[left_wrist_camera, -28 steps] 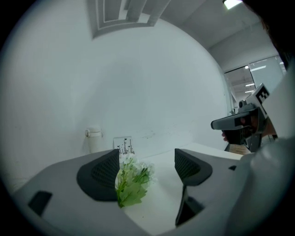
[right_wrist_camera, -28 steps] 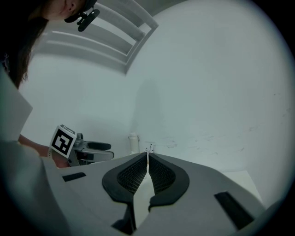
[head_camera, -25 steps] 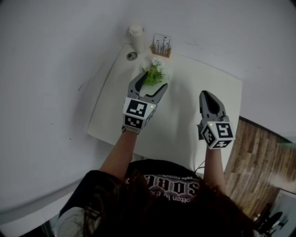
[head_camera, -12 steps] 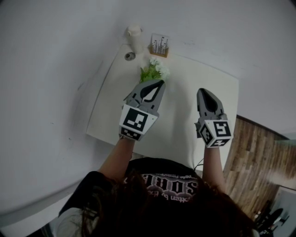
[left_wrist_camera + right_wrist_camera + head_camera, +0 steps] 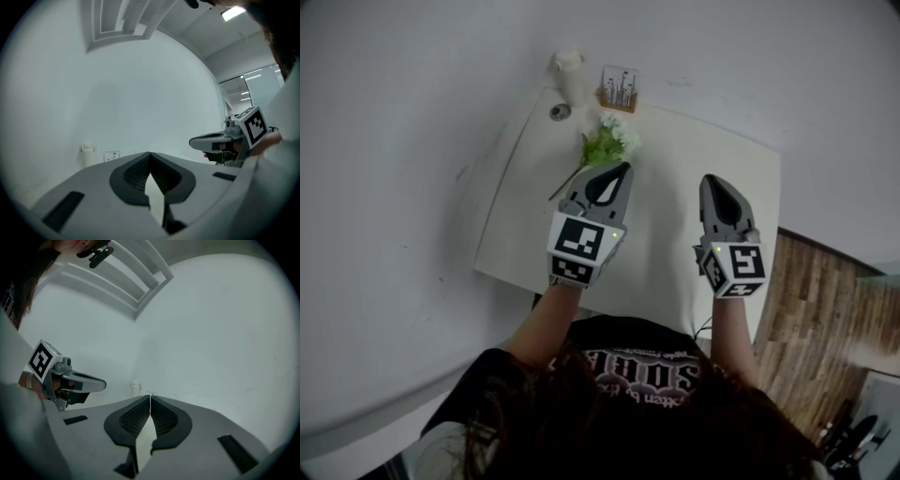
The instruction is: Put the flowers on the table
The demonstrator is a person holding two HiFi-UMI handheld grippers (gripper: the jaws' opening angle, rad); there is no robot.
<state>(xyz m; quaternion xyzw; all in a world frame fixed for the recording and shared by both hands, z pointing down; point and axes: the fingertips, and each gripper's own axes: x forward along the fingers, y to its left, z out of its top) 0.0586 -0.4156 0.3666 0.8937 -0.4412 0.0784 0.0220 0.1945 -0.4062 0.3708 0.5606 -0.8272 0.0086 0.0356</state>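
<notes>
A small bunch of white flowers with green leaves (image 5: 607, 142) lies on the white table (image 5: 544, 197), its thin stem running down to the left. My left gripper (image 5: 612, 171) hovers just behind the bunch, tips together and nothing between them (image 5: 150, 153). My right gripper (image 5: 715, 183) hangs over the table's right part, also shut and empty (image 5: 150, 396). Each gripper shows in the other's view, raised above the table.
At the table's far edge stand a white cylindrical container (image 5: 570, 75) and a small card holder with a printed card (image 5: 618, 89). A round metal cap (image 5: 558, 112) sits in the tabletop near them. Wooden flooring (image 5: 811, 328) lies to the right.
The left gripper, open around the flowers a second ago, has shut and drawn back toward me. The flowers now lie free on the table. The right gripper has barely moved.
</notes>
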